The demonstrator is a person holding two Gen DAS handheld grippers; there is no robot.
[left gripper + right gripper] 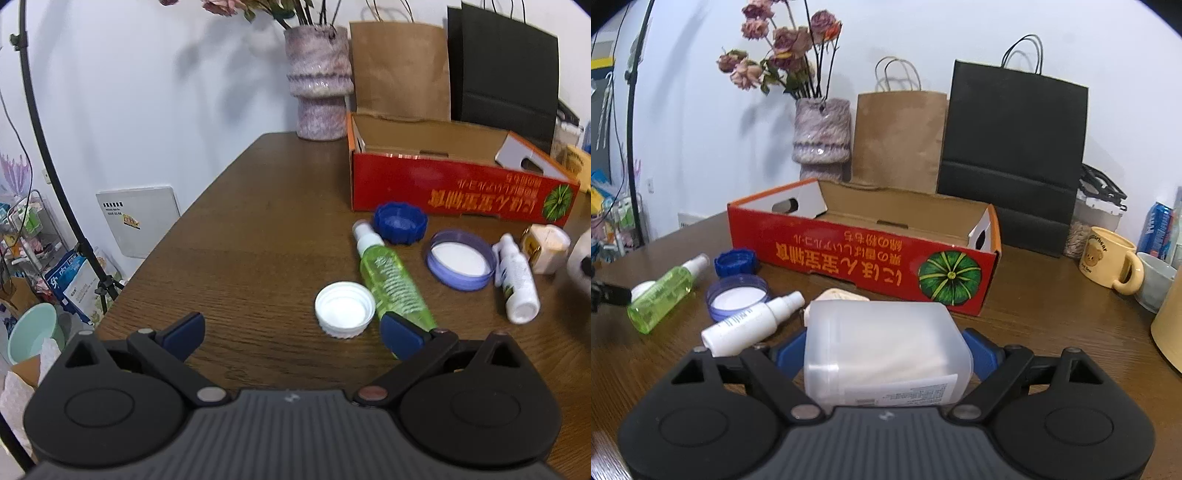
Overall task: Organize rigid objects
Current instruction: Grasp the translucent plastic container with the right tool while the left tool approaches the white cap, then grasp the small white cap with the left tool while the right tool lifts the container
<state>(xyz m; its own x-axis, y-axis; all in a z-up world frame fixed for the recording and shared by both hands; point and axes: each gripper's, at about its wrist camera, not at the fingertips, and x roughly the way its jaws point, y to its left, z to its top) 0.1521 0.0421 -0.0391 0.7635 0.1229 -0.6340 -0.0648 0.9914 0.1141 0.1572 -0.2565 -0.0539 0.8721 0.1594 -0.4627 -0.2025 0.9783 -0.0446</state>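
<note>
Brown wooden tabletop [1052, 314] against a white wall, cluttered with small containers.

Clamped in the right gripper [886, 350]: a translucent plastic jug [886, 347], lying on its side, long axis running straight ahead along the blue pads [982, 352], one pad pressed to each flank. Looks like a firm hold, jaws spread wide around the broad body.

Directly ahead of the jug, and close: the open red cardboard box [849, 254], long side facing the gripper, interior apparently empty. Probably the drop-off spot, so the coming move likely just forward and up over the near wall, then a release. Jug's length crosses the box's length, so a slight turn may help it settle flat.

Left of the jug: a white spray bottle [746, 325], a purple lid [737, 295], a blue cap [737, 262] and a green spray bottle [665, 291], all loose on the wood.

Left gripper [291, 332] spread open, nothing between its pads, hovering low over the table. Just ahead and right of centre: a white cap [345, 308], with the green bottle touching its right side and running under the right pad. White cap nearest this hand, well within reach.

Behind the box: a vase [822, 136] of dried flowers, a brown paper bag [897, 136] and a black bag [1012, 155]; a yellow mug [1108, 258] off right.
</note>
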